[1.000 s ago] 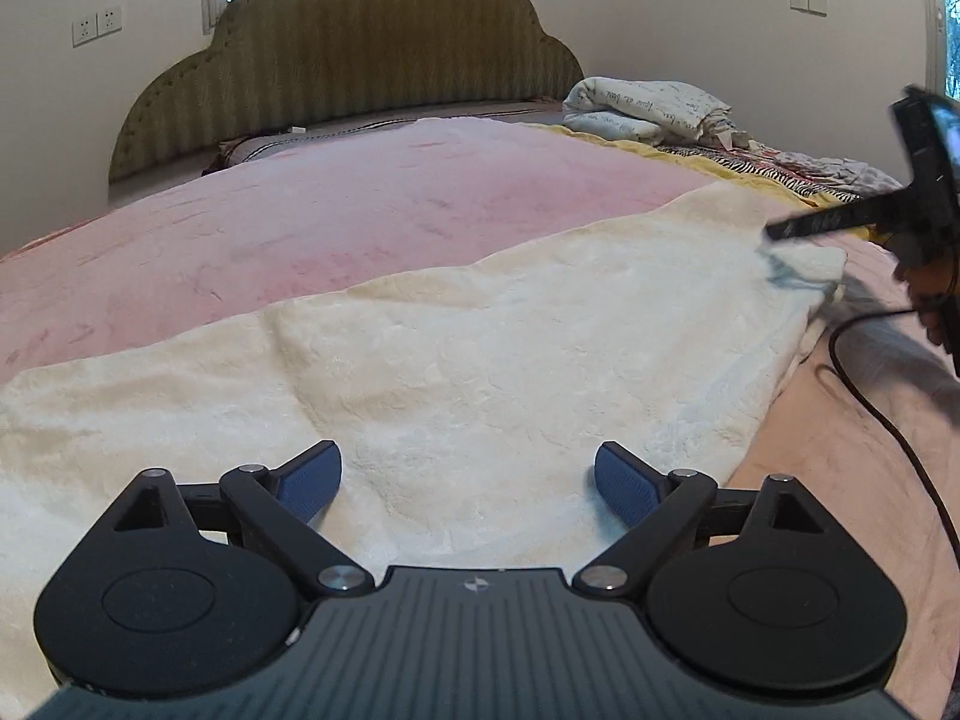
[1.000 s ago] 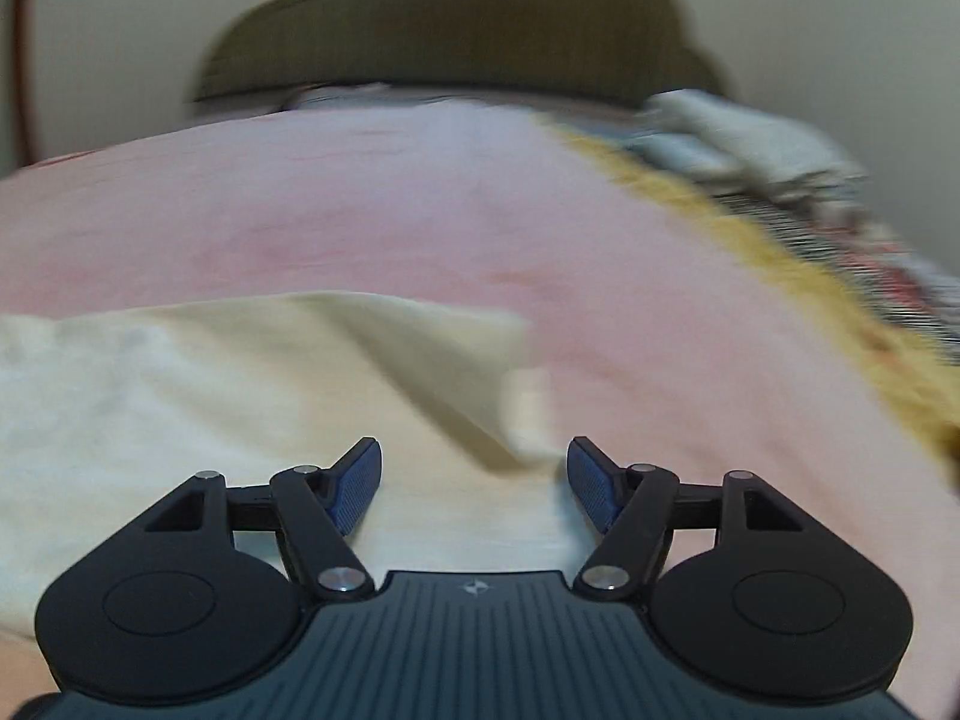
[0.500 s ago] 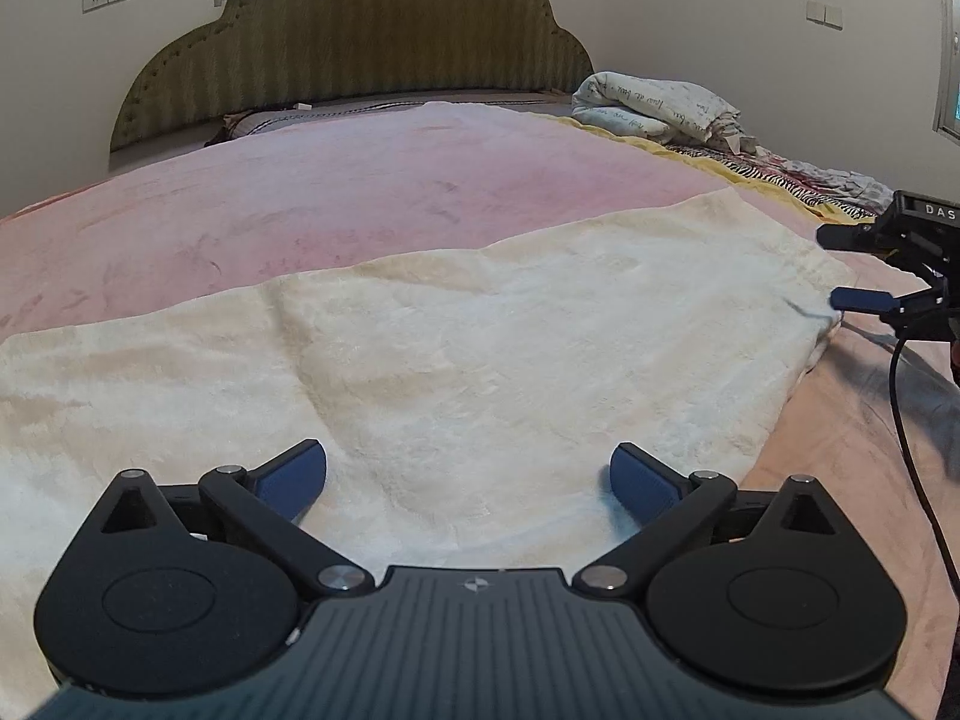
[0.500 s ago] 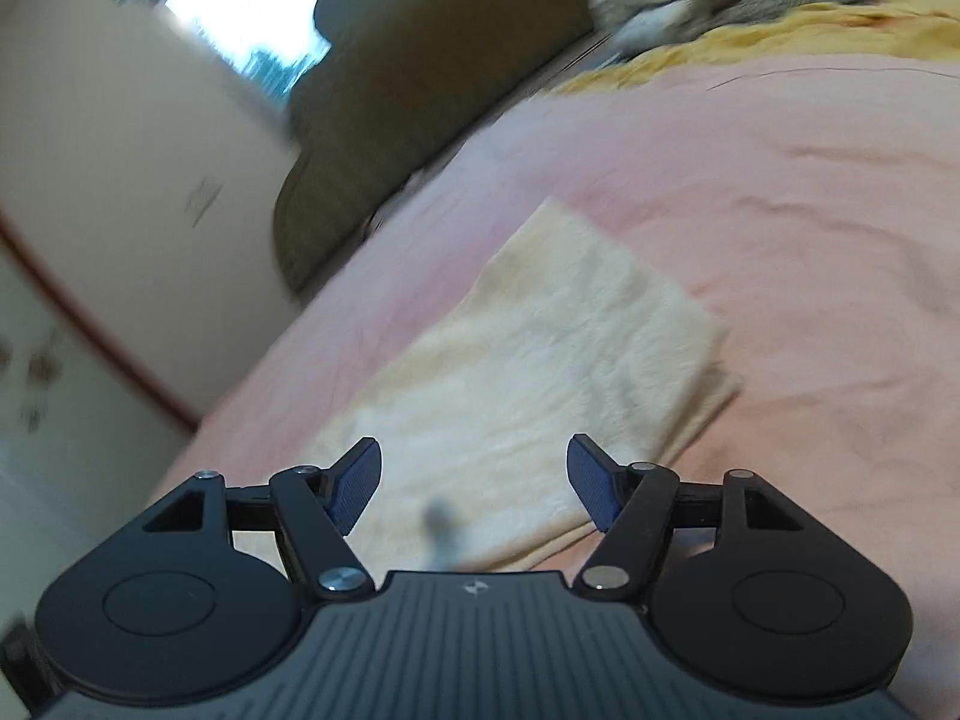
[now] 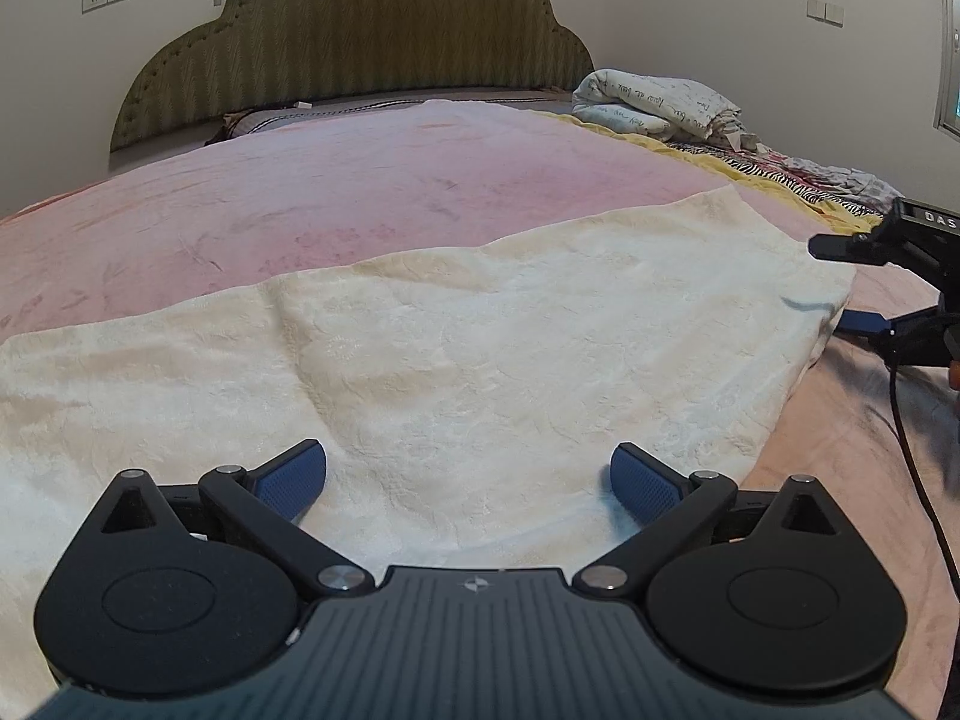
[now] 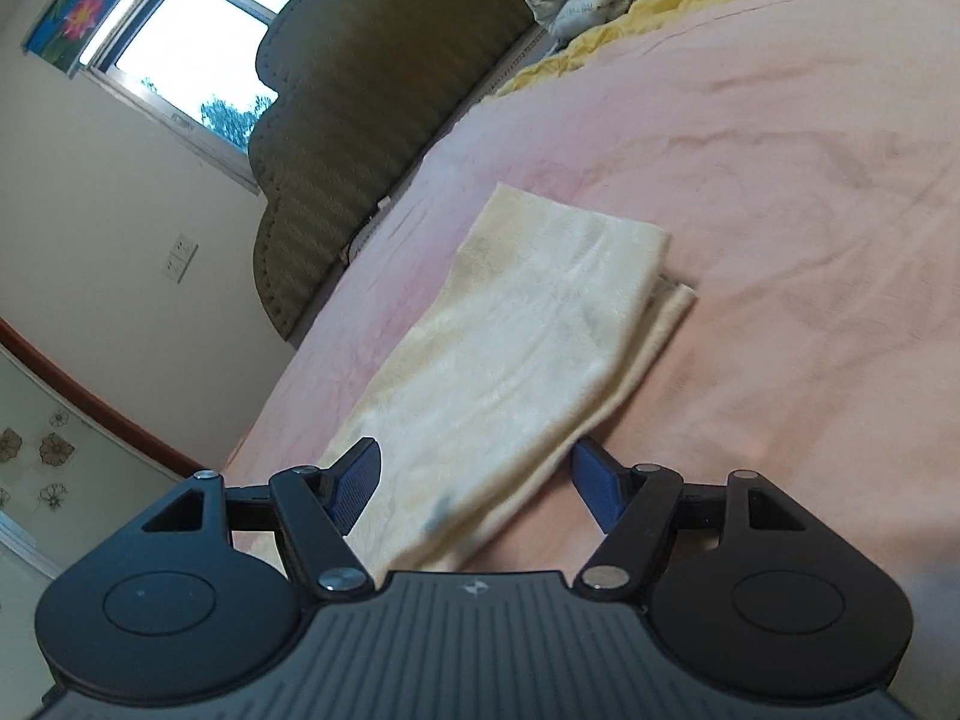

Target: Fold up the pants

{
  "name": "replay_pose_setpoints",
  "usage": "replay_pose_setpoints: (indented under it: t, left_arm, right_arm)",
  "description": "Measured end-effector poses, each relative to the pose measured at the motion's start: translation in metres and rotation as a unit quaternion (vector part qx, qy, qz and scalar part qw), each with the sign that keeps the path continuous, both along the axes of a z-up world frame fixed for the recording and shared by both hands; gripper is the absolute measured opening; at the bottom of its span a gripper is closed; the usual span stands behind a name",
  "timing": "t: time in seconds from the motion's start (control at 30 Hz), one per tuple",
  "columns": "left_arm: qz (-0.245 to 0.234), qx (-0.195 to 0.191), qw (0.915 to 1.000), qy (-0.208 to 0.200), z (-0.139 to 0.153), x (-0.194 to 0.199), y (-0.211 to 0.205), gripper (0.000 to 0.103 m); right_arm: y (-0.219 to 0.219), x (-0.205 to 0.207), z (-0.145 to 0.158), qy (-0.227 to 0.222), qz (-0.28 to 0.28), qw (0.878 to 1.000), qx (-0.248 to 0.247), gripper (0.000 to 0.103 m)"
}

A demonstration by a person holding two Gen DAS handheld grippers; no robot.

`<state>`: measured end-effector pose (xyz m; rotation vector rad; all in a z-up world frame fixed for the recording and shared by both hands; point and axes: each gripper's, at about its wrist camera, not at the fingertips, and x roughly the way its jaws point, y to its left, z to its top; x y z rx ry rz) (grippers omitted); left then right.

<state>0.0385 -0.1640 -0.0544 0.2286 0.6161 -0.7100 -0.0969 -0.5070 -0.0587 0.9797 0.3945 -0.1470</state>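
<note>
Your left gripper hovers wide over the cream fleece pants, which lie flat across the pink blanket. Your right gripper is spread too, straddling the doubled hem at 3 o'clock. Pinch only the top layer and the fold skews. There's open blanket toward 12; the cable trails at 4.

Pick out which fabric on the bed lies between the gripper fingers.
The cream pants, flat on the pink blanket; the printed bundle sits far off by the headboard.
</note>
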Motion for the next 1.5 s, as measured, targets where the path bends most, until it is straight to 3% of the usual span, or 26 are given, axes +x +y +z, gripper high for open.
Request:
replay_pose_setpoints:
  t: [0.2,0.27,0.3,0.33,0.4,0.47,0.5,0.57,0.63,0.7,0.73,0.77,0.83,0.97,1.07,1.1,1.17,1.2,1.23,1.27,1.33,1.37,1.4,1.43,1.5]
  left_arm:
    - [0.0,-0.001,1.0,0.0,0.0,0.0,0.0,0.103]
    - [-0.001,-0.009,1.0,0.003,0.001,0.0,0.003,0.102]
    - [-0.001,-0.018,0.9998,0.005,0.002,0.0,0.005,0.1]
    - [0.0,-0.03,0.9995,0.008,0.004,0.001,0.008,0.099]
    - [0.008,-0.076,0.9967,0.027,0.011,0.006,0.019,0.099]
    - [0.009,-0.147,0.9862,0.076,0.018,0.017,0.032,0.099]
    - [0.005,-0.184,0.9771,0.107,0.021,0.024,0.037,0.1]
    - [-0.004,-0.262,0.9468,0.187,0.022,0.044,0.046,0.101]
    - [-0.004,-0.334,0.903,0.27,0.016,0.062,0.052,0.101]
    - [-0.006,-0.393,0.8589,0.328,0.009,0.074,0.053,0.102]
    - [-0.008,-0.417,0.8389,0.35,0.005,0.079,0.052,0.102]
    - [-0.008,-0.432,0.8255,0.364,0.002,0.082,0.05,0.102]
    - [-0.002,-0.446,0.8095,0.382,-0.005,0.088,0.045,0.102]
    - [0.018,-0.451,0.7897,0.415,-0.022,0.095,0.04,0.102]
    - [0.022,-0.464,0.7841,0.411,-0.029,0.094,0.045,0.1]
    - [0.023,-0.468,0.7842,0.407,-0.029,0.093,0.047,0.096]
    - [0.028,-0.46,0.7908,0.402,-0.028,0.091,0.051,0.068]
    - [0.03,-0.448,0.7995,0.399,-0.026,0.091,0.052,0.047]
    - [0.038,-0.427,0.8148,0.39,-0.023,0.091,0.052,0.027]
    - [0.044,-0.406,0.8324,0.375,-0.019,0.089,0.052,0.018]
    - [0.042,-0.364,0.874,0.32,-0.005,0.082,0.053,0.012]
    - [0.04,-0.336,0.8994,0.277,0.007,0.077,0.054,0.009]
    - [0.038,-0.311,0.9192,0.238,0.018,0.071,0.056,0.008]
    - [0.038,-0.288,0.9364,0.197,0.028,0.066,0.061,0.008]
    - [0.044,-0.251,0.958,0.132,0.044,0.054,0.071,0.008]
  right_arm:
    - [-0.011,0.024,-0.006,-0.026,-0.075,0.996,-0.034,0.067]
    - [-0.014,0.033,-0.007,-0.014,-0.078,0.996,-0.043,0.048]
    - [-0.016,0.037,-0.009,-0.007,-0.075,0.996,-0.04,0.025]
    - [-0.02,0.038,-0.014,-0.003,-0.074,0.997,-0.026,0.014]
    - [-0.024,0.038,-0.018,-0.014,-0.071,0.997,-0.001,0.013]
    - [-0.015,0.04,-0.006,-0.016,-0.061,0.997,-0.049,0.012]
    - [-0.007,0.041,0.003,-0.015,-0.051,0.995,-0.085,0.012]
    - [0.016,0.043,0.024,-0.022,-0.022,0.987,-0.159,0.011]
    - [0.044,0.05,0.045,-0.031,0.013,0.972,-0.232,0.011]
    - [0.08,0.056,0.062,-0.041,0.052,0.948,-0.312,0.011]
    - [0.101,0.059,0.068,-0.044,0.077,0.932,-0.35,0.011]
    - [0.12,0.062,0.071,-0.046,0.1,0.92,-0.377,0.011]
    - [0.155,0.066,0.071,-0.053,0.146,0.896,-0.416,0.011]
    - [0.213,0.066,0.063,-0.062,0.221,0.845,-0.483,0.011]
    - [0.243,0.061,0.054,-0.064,0.257,0.807,-0.527,0.011]
    - [0.249,0.06,0.051,-0.064,0.264,0.799,-0.536,0.012]
    - [0.259,0.055,0.045,-0.06,0.271,0.786,-0.552,0.012]
    - [0.261,0.054,0.043,-0.058,0.272,0.783,-0.557,0.012]
    - [0.262,0.053,0.042,-0.056,0.27,0.782,-0.558,0.012]
    - [0.262,0.053,0.041,-0.053,0.267,0.784,-0.557,0.012]
    - [0.263,0.052,0.043,-0.052,0.265,0.79,-0.551,0.012]
    - [0.265,0.054,0.045,-0.052,0.265,0.791,-0.55,0.012]
    - [0.267,0.055,0.047,-0.054,0.268,0.79,-0.549,0.012]
    - [0.27,0.054,0.048,-0.059,0.272,0.789,-0.548,0.012]
    - [0.279,0.054,0.049,-0.073,0.282,0.783,-0.55,0.012]
